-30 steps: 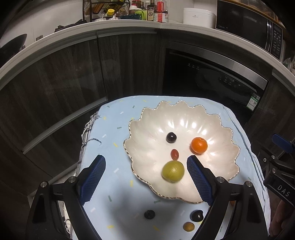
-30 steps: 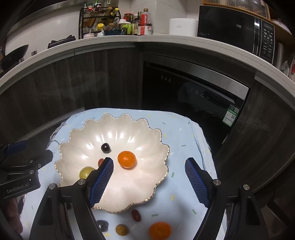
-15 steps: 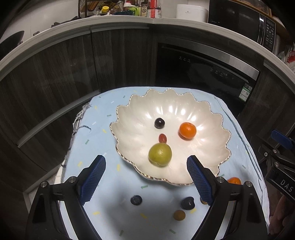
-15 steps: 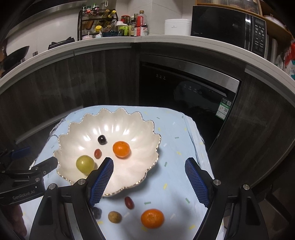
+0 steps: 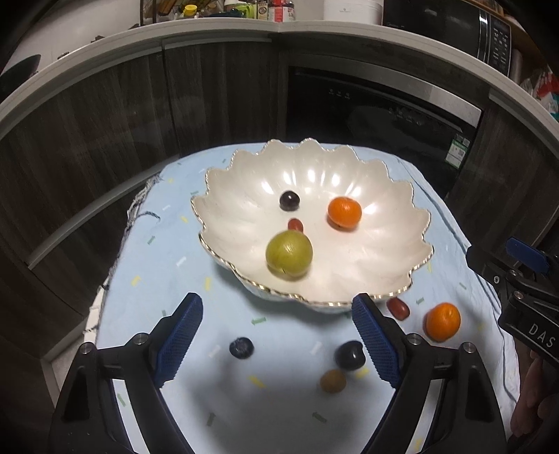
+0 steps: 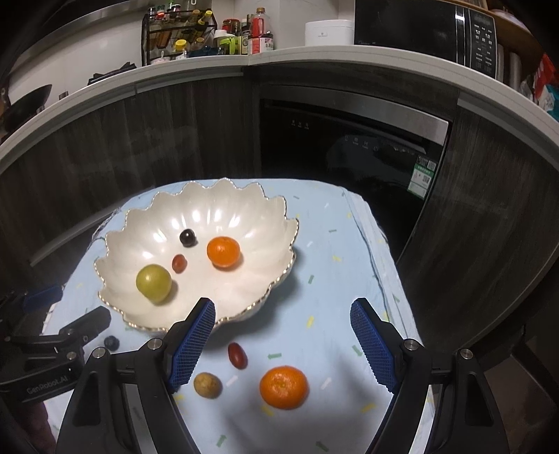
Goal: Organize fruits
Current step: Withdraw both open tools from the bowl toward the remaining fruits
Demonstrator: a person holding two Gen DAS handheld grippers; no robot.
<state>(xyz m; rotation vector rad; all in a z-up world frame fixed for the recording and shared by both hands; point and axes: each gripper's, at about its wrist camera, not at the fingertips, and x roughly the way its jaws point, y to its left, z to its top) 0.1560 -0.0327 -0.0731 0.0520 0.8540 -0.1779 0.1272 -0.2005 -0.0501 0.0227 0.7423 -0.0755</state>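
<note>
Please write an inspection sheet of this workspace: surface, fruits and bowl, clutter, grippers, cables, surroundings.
Surface: small table under a light blue cloth with confetti print.
Job's things: scalloped white bowl holds a green fruit, a mandarin, a red grape and a dark grape. On the cloth lie a second mandarin, a red fruit, a brown fruit, a blueberry and a dark fruit.
Clutter: nothing seen.
Grippers: left gripper open, jaws have just been closing slightly, nothing held; right gripper open, nothing held.
Cables: nothing seen.
Surroundings: dark cabinets, built-in appliance, counter with bottles and microwave.
</note>
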